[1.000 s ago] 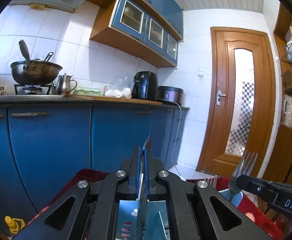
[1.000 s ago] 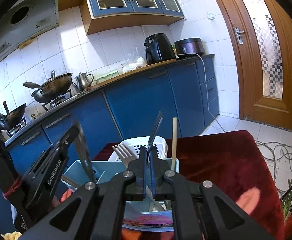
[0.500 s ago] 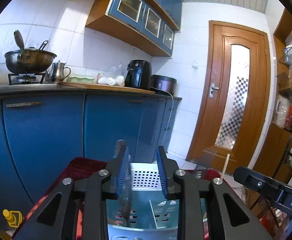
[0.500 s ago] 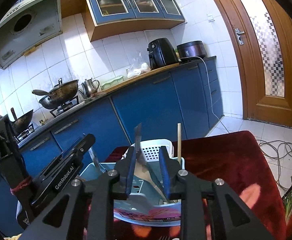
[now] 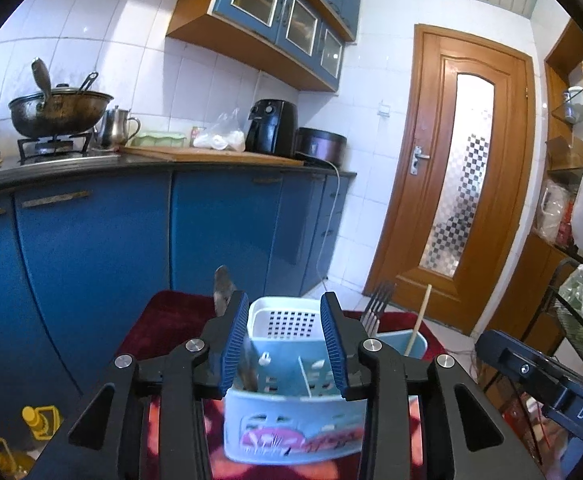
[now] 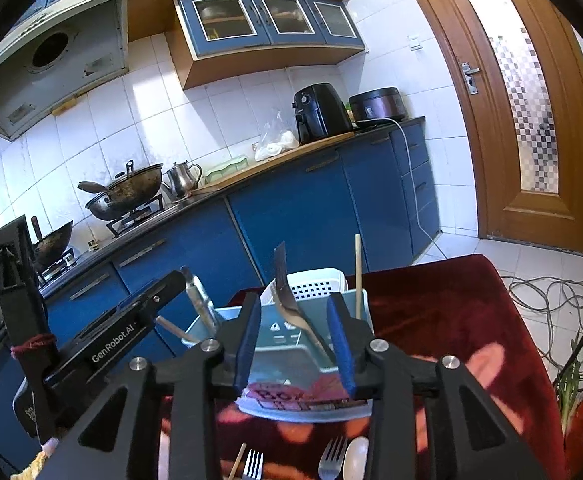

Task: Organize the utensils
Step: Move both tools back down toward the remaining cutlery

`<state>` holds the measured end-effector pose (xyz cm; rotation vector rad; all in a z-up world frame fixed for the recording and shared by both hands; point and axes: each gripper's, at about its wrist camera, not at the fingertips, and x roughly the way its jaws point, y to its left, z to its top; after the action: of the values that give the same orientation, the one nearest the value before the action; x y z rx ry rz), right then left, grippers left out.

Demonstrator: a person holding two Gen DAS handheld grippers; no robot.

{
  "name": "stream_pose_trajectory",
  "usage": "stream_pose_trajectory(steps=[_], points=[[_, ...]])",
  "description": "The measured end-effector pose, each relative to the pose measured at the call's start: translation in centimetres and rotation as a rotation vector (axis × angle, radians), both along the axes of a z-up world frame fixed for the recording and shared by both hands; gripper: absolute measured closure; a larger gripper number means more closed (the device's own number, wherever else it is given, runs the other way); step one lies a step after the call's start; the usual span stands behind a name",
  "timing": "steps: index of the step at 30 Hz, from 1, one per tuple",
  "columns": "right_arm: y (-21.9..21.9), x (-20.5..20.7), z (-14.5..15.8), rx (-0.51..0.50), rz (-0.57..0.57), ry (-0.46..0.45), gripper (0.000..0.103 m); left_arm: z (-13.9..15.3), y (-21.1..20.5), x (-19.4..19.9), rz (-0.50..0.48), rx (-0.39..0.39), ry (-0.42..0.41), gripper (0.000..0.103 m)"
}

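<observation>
Left gripper (image 5: 285, 346) and right gripper (image 6: 294, 340): jaws opening, empty.

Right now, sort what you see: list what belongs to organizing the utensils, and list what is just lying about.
For the job:
- blue utensil holder
- fork standing in it
- chopstick
- loose forks and spoon on the red cloth

Lying about:
- wok
- kettle
- air fryer
- rice cooker
- floor cables

A home kitchen is showing itself here: blue cabinets (image 5: 91, 240) are running under a tiled wall, a blackened wok (image 5: 59, 110) is sitting on a gas stove beside a metal kettle (image 5: 117, 128), and an air fryer (image 5: 271, 126) is standing near a wooden door (image 5: 463, 184).
</observation>
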<state>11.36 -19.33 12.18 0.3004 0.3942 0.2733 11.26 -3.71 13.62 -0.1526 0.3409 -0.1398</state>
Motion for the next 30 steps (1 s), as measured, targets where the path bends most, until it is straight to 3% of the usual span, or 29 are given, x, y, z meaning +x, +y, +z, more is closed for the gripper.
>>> stream_pose_trajectory(steps=[16, 30], points=[[0.7, -4.7, -1.7, 0.008, 0.0, 0.039, 0.054, -1.3, 1.7, -5.4, 0.004, 0.04, 0.105, 0.059], [-0.5, -6.2, -5.4, 0.027, -0.027, 0.156, 0.053, -4.8, 2.2, -6.8, -0.028, 0.062, 0.265, 0.058]])
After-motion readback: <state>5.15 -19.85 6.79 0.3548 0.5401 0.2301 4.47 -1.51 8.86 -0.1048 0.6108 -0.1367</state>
